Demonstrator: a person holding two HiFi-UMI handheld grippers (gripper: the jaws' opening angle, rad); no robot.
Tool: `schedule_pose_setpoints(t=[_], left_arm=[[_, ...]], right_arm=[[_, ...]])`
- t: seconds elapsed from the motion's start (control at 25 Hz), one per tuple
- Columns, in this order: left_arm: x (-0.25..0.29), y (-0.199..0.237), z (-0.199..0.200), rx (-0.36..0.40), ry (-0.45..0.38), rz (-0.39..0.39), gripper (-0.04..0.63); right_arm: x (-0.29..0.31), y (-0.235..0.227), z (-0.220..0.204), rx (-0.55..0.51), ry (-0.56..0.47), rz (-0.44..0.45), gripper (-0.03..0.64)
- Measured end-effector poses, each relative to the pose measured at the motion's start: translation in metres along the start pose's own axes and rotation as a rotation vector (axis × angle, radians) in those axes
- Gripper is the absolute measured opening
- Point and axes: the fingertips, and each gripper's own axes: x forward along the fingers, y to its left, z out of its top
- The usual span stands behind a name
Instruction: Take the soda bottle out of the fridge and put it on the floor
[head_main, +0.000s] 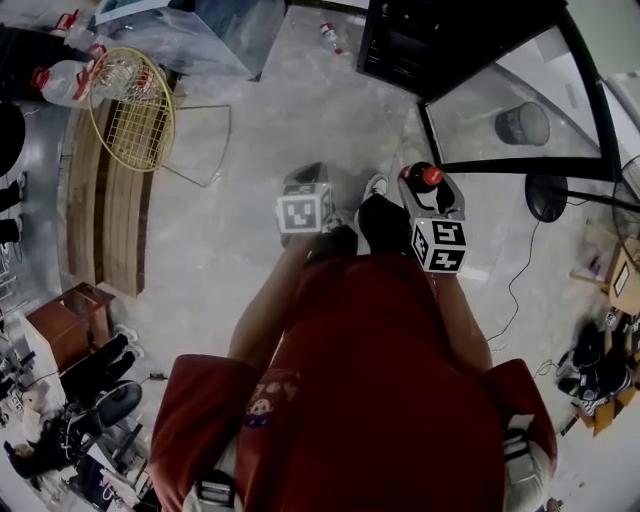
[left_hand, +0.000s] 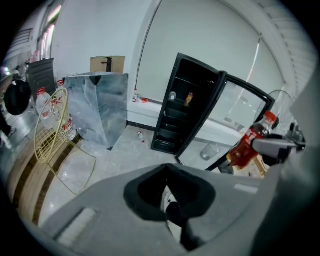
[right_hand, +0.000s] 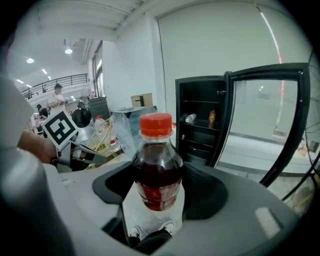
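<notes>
- Right gripper (right_hand: 157, 192) is clamped on the clear plastic soda bottle with the dark red-brown drink and red screw cap (right_hand: 157, 167). The jaws squeeze its rounded lower body from both sides.
- Left gripper (head_main: 304, 185) has its jaws together with nothing in them, and it hangs just beside the right one at about 9 o'clock from it.
- The bottle is out of the black fridge with the open glass door (head_main: 440, 45). It's held upright in the air over the grey concrete floor (head_main: 260, 130), right in front of the person, and the fridge sits well apart at roughly 1 o'clock.
- Biggest worry, I'd guess: the person's white sneakers (right_hand: 135, 232) are directly under the bottle. Lower it straight down and the base could land on a toe and tip over.
- The grip is on a smooth curved wall, so a quick drop or a jolt could let the bottle slide or twist in the jaws. Then it would meet the floor tilted.
- Opening the jaws before the base is flat on the concrete would probably send it rolling.
- The open glass door (head_main: 520, 95) stands at about 2 o'clock, so swinging wide that way risks a knock.
- Looks-wise it's filled nearly to the neck, with a red label band round the middle and the cap on. I can't see any dents.
</notes>
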Motion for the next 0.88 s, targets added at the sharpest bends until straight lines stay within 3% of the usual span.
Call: schedule_pose_setpoints(t=[0.36,0.88], left_arm=[[0.010,-0.027,-0.006,-0.005,-0.010,0.025,0.000],[0.056,-0.085,0.011,-0.029,-0.005,0.035,0.001]], right_arm=[[-0.003,-0.016,-0.002,-0.030,0.007,0.049,0.298],[0.016,-0.089,-0.004,-0.028,0.034,0.116,0.298]])
